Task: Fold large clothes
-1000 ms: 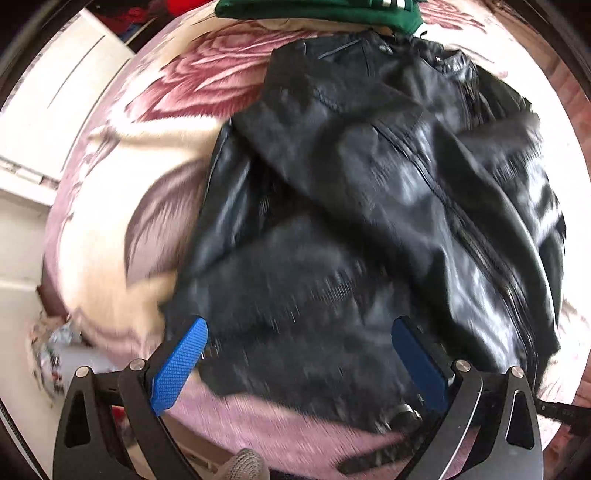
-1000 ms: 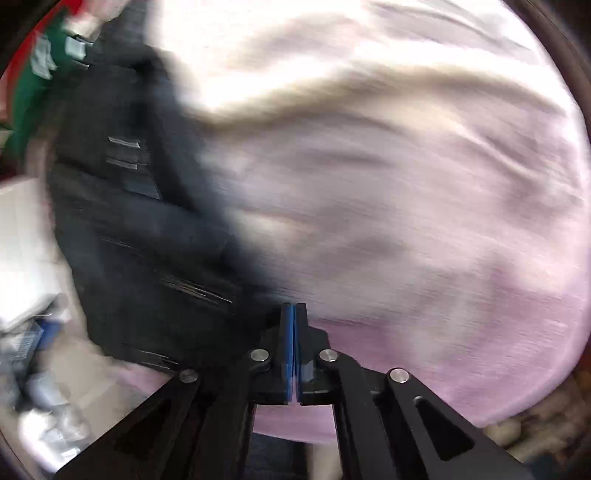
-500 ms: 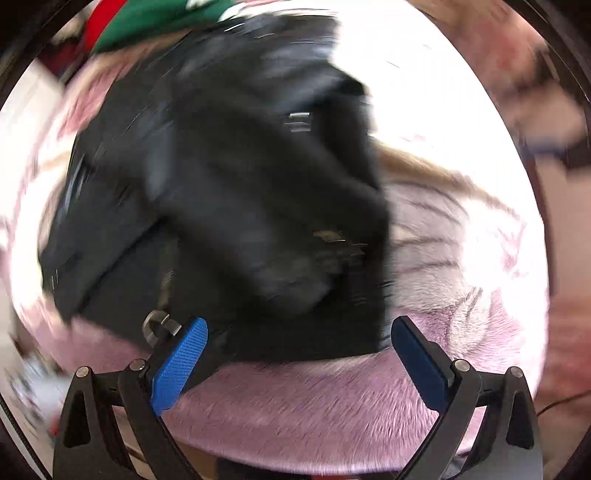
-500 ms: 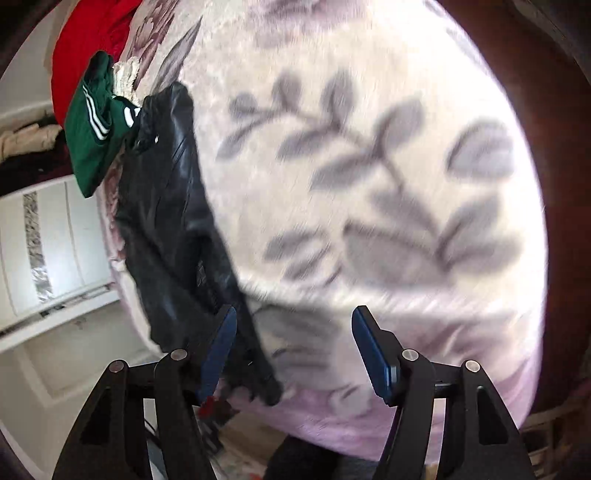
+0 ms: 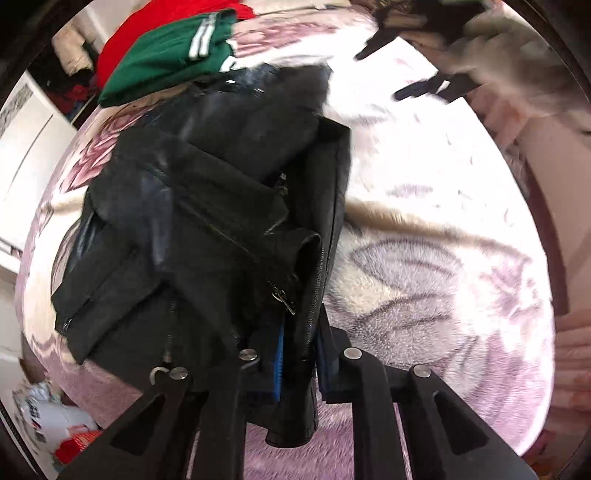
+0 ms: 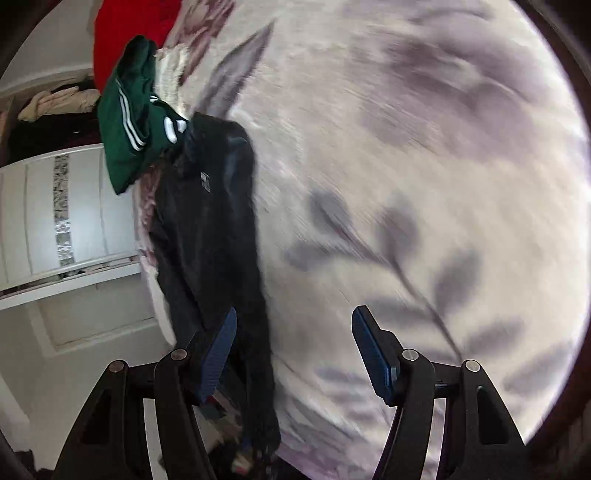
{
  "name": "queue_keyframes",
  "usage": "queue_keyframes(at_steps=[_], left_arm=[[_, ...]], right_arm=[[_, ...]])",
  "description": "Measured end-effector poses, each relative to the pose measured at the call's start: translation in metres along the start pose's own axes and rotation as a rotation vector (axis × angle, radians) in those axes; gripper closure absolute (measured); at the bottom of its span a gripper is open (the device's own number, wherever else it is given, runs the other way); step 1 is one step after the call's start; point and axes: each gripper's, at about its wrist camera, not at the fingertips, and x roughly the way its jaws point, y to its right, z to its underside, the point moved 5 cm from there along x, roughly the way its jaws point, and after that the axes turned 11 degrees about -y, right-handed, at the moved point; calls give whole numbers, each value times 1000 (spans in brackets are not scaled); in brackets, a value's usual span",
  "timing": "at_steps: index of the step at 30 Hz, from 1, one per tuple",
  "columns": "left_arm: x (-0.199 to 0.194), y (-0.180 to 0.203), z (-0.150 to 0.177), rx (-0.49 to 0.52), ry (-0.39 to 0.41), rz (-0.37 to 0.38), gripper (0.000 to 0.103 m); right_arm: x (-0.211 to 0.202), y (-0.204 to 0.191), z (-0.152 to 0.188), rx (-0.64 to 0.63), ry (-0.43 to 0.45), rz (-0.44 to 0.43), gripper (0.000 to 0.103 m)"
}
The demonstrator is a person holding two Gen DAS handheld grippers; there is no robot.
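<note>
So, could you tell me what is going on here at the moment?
A person with two handheld grippers is folding a black leather jacket on a floral blanket. The left gripper is clamped on the jacket's zippered edge. The right gripper is open and holds nothing, beside the jacket. A folded green garment lies past the jacket.

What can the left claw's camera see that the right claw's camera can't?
Only the left wrist view shows the left claw shut on the black jacket's zipper edge, the metal zipper pull, and some plastic bags low at the left. Only the right wrist view shows the right claw open and holding nothing, plus the white cabinet door. Both views share the jacket, the green striped garment, the red cloth behind it, and the flowered blanket.
</note>
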Motion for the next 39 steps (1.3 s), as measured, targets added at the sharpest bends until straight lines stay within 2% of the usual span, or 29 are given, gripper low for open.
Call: queue_keyframes(at_steps=[3, 6, 8, 9, 10, 12, 15, 18, 21, 23, 24, 29, 33, 36, 38, 39], left_arm=[[-12, -23, -10, -57, 21, 40, 93], [-25, -44, -9, -124, 31, 89, 93], [-29, -58, -9, -173, 36, 128, 93], [-32, -67, -9, -204, 38, 152, 93], [-34, -80, -8, -247, 37, 177, 93], [-38, -109, -5, -358, 36, 254, 94], [-42, -158, 5, -517, 40, 335, 94], [-35, -207, 18, -650, 40, 396, 94], [-15, -260, 34, -778, 31, 449, 94], [6, -294, 45, -845, 16, 488, 94], [16, -306, 48, -865, 7, 493, 94], [71, -356, 60, -950, -53, 568, 94], [100, -377, 59, -962, -87, 634, 94], [109, -384, 59, -932, -104, 694, 94], [104, -385, 62, -906, -122, 753, 92], [99, -386, 64, -890, -132, 777, 88]], right_arm=[[30, -17, -45, 11, -10, -63, 36], [61, -33, -72, 34, -39, -116, 37], [72, -49, -79, 41, -23, -114, 80], [73, -57, -79, 34, -19, -74, 87], [71, -78, -78, 6, -1, -22, 88], [67, -110, -75, -21, 14, 21, 90], [68, -188, -69, -108, 20, 126, 90], [95, -260, -67, -155, 1, 235, 90], [157, -331, -74, -179, -18, 381, 90], [196, -355, -80, -178, -24, 454, 91], [225, -370, -85, -180, -22, 519, 91], [319, -399, -102, -113, -16, 668, 91], [350, -385, -120, -33, -8, 737, 91], [358, -377, -128, 27, -7, 746, 91], [356, -373, -130, 69, -25, 707, 88], [352, -373, -129, 71, -38, 679, 83]])
